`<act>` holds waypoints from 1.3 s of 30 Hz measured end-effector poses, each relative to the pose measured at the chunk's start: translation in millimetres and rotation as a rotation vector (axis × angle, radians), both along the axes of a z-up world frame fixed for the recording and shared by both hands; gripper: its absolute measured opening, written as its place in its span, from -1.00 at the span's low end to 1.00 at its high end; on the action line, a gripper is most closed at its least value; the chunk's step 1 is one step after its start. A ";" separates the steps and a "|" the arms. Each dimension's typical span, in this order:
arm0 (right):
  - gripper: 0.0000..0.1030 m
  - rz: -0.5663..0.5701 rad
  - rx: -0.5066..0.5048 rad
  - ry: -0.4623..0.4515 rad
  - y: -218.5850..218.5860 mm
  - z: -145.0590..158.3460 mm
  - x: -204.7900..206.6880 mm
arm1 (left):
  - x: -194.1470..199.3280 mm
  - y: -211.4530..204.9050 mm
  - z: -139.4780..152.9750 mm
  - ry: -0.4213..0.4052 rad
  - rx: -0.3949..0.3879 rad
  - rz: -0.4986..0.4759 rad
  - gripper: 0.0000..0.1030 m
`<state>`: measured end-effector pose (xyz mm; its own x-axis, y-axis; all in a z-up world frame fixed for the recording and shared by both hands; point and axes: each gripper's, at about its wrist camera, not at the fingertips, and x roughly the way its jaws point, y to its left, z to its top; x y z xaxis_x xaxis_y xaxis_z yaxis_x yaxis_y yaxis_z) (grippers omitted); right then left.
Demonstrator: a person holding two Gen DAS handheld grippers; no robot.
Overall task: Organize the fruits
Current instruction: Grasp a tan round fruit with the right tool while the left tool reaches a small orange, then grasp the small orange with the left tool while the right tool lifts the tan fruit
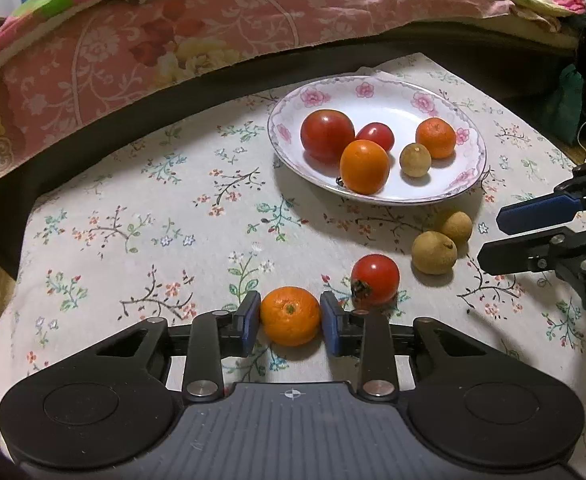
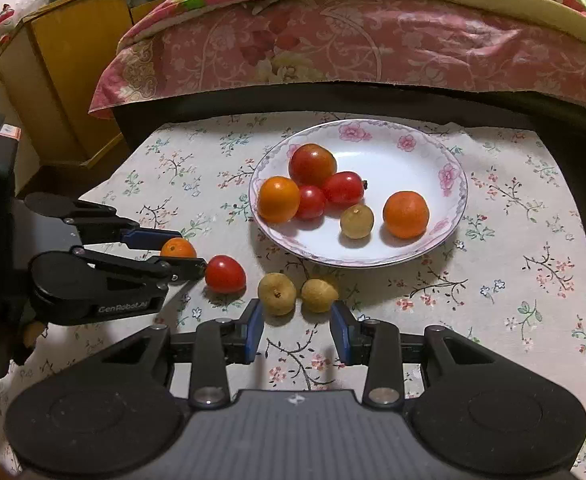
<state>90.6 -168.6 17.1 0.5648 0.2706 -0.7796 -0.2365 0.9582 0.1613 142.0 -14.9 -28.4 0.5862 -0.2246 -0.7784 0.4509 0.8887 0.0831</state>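
An orange mandarin (image 1: pixel 290 322) rests on the floral tablecloth, and my left gripper (image 1: pixel 290 308) is shut on it, a blue pad pressing each side. In the right wrist view the left gripper (image 2: pixel 187 252) reaches in from the left with the mandarin (image 2: pixel 177 248) half hidden between its fingers. Next to it lie a loose red tomato (image 1: pixel 375 278) and two brown longans (image 1: pixel 433 252) (image 1: pixel 456 226). My right gripper (image 2: pixel 296 320) stands open and holds nothing, just short of the longans (image 2: pixel 277 292) (image 2: pixel 319 294). A flowered white plate (image 1: pixel 393 108) behind holds several tomatoes, mandarins and a longan.
A bed with a pink floral quilt (image 1: pixel 173 40) and a dark frame edge borders the table's far side. A yellow wooden cabinet (image 2: pixel 65 72) stands at the back left. The floral tablecloth (image 1: pixel 133 220) lies bare left of the plate. A green bag (image 1: pixel 565 104) hangs at the far right.
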 end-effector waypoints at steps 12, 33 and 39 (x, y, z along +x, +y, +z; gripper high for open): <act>-0.30 0.056 0.026 0.008 13.7 -12.7 7.7 | -17.5 0.8 4.0 0.042 -0.035 -0.028 -0.22; -0.48 0.073 -0.046 -0.018 26.2 -27.5 18.2 | -21.5 -1.3 0.1 0.049 -0.032 -0.031 -0.17; -0.48 0.085 -0.034 0.000 25.3 -17.2 2.9 | -35.5 -2.6 8.3 0.043 -0.046 -0.029 -0.20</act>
<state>93.5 -143.3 -0.2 0.5412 0.2912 -0.7889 -0.3175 0.9395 0.1290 106.4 -17.5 -20.1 0.5452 -0.2774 -0.7911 0.4789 0.8776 0.0223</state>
